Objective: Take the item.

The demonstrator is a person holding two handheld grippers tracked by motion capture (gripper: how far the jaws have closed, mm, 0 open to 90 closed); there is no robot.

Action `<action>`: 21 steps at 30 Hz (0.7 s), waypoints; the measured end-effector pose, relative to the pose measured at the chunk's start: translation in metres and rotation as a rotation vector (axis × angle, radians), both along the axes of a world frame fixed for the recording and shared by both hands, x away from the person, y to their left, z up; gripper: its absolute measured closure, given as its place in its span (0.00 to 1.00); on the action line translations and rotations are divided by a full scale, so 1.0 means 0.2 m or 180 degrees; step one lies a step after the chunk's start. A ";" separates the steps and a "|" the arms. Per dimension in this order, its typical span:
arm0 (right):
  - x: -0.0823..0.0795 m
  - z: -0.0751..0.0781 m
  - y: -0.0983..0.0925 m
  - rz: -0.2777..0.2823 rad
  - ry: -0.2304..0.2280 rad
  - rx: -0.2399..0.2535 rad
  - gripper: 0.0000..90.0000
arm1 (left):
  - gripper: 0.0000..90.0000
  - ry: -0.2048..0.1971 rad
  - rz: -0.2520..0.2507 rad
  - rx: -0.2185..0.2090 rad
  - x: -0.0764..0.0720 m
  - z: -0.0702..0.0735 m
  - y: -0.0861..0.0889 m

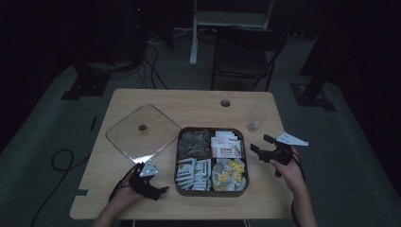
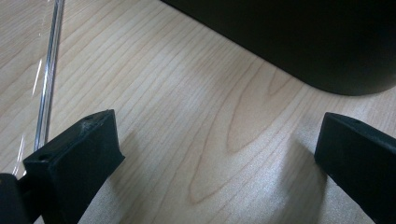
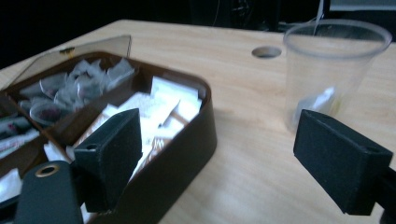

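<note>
Right gripper (image 1: 263, 144) sits just off the right side of the box (image 1: 211, 193), jaws spread wide with nothing between them. Through its own camera, the right gripper (image 3: 219, 154) frames the box's dark wall (image 3: 187, 154) on one side and a clear plastic cup (image 3: 327, 70) on the other, standing upright on the desk (image 3: 243, 186) with something small and pale lying at its bottom. Left gripper (image 1: 158, 190) rests low at the box's front left corner, jaws also parted and empty; in its own view the left gripper (image 2: 215, 154) shows bare wood grain between them, the box's rounded corner ahead.

Now the box: dark, square, four compartments. Back left holds greyish pyramid tea bags (image 1: 193, 142), back right white and orange sachets (image 1: 227, 144), front left white packets (image 1: 194, 174), front right yellow and white packets (image 1: 230, 173). Its clear lid (image 1: 142, 135) lies flat on the desk to the left, small knob up.
</note>
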State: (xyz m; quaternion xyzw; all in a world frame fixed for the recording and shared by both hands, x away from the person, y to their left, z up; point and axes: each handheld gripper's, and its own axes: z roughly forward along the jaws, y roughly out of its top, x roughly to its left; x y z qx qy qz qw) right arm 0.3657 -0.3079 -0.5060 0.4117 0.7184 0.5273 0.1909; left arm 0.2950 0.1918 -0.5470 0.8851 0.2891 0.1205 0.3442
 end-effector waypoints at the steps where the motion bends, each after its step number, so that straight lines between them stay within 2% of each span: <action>1: -0.01 -0.01 0.00 0.0007 0.0021 -0.0013 0.17 | 0.01 -0.0001 -0.0003 0.0002 0.00 0.00 0.00; 7: -0.04 -0.06 0.00 0.0025 0.0087 -0.0077 0.16 | 0.01 -0.0005 -0.0004 0.0004 0.00 0.00 0.00; 21: -0.13 -0.14 0.00 -0.0015 0.0256 -0.0422 0.15 | 0.01 0.0005 0.0000 0.0002 0.00 0.00 0.00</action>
